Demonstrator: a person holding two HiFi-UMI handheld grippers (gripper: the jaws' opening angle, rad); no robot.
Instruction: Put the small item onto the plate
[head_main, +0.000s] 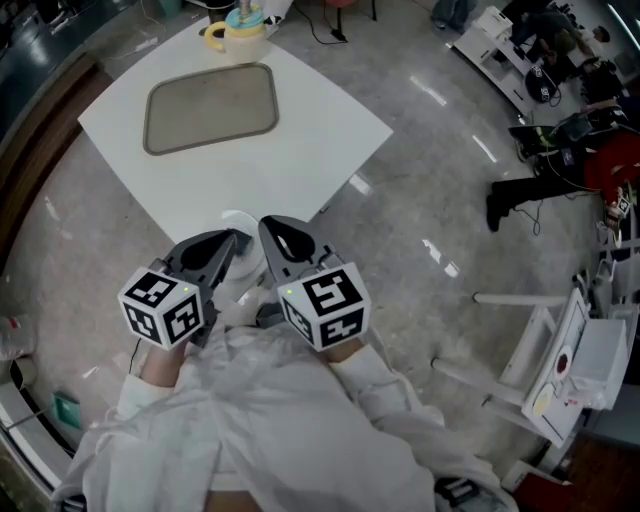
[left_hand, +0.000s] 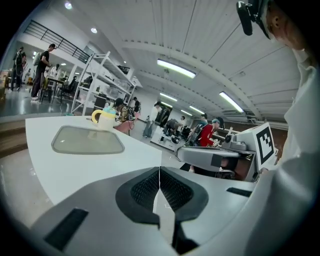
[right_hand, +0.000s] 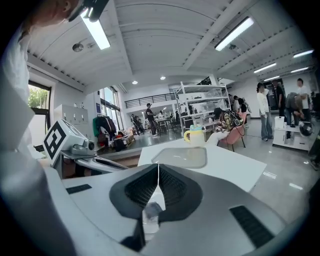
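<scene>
A grey tray (head_main: 210, 107) lies on the white table (head_main: 330, 140), with a yellow-handled cup (head_main: 238, 35) at the far corner. My two grippers hover side by side over the table's near corner. The left gripper (head_main: 238, 240) is shut, its pads meeting with nothing between them (left_hand: 159, 172). The right gripper (head_main: 268, 224) is also shut (right_hand: 158, 170). A small pale item with a grey top (right_hand: 150, 216) shows through the gap below the right pads; I cannot tell whether it is gripped. A white round shape (head_main: 238, 217) sits between the fingertips, mostly hidden.
The tray (left_hand: 87, 140) and cup (right_hand: 195, 135) lie ahead of both grippers. Polished grey floor surrounds the table. White frames (head_main: 560, 350) stand at the right. A person's dark boots (head_main: 505, 200), cables and gear lie at the far right. Shelving and people fill the background.
</scene>
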